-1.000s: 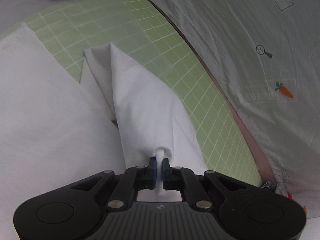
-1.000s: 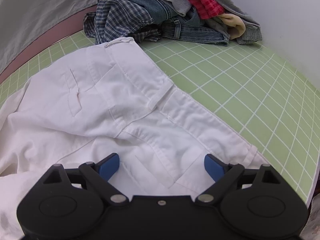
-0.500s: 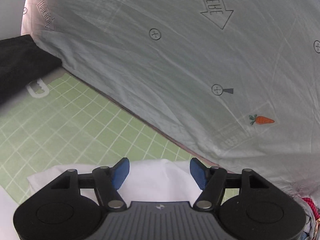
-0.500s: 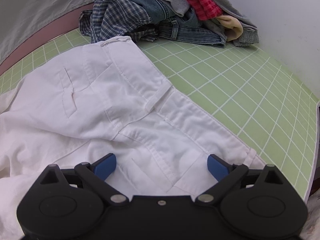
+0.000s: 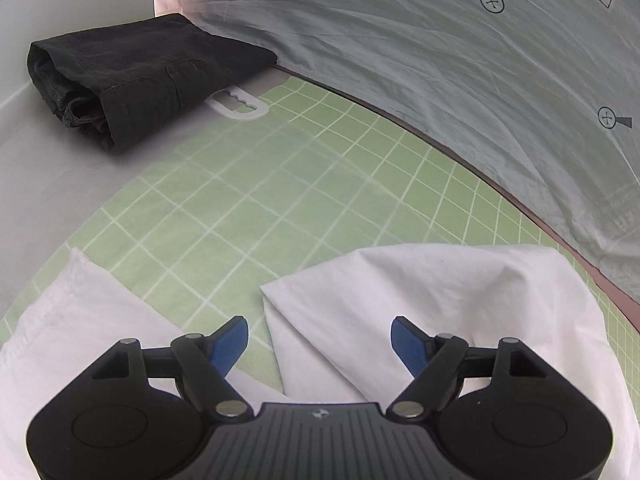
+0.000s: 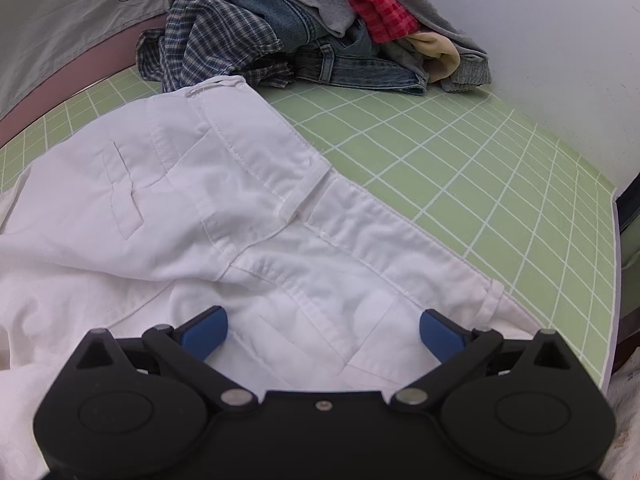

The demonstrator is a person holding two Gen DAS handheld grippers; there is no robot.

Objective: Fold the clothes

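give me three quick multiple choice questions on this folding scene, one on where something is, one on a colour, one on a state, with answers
1. Where is the folded black garment?
A. on top of the white trousers
B. on the grey surface beyond the green mat's far corner
C. in the mixed pile

2. What colour is the gridded mat?
A. green
B. blue
C. red

3. How do the white trousers lie?
A. hanging from a gripper
B. rolled up
C. spread on the mat, waistband showing

Answers: 1 B, it sits past the mat's edge in the left wrist view. 2 A, pale green with white lines. 3 C, the right gripper is over them with nothing clamped.
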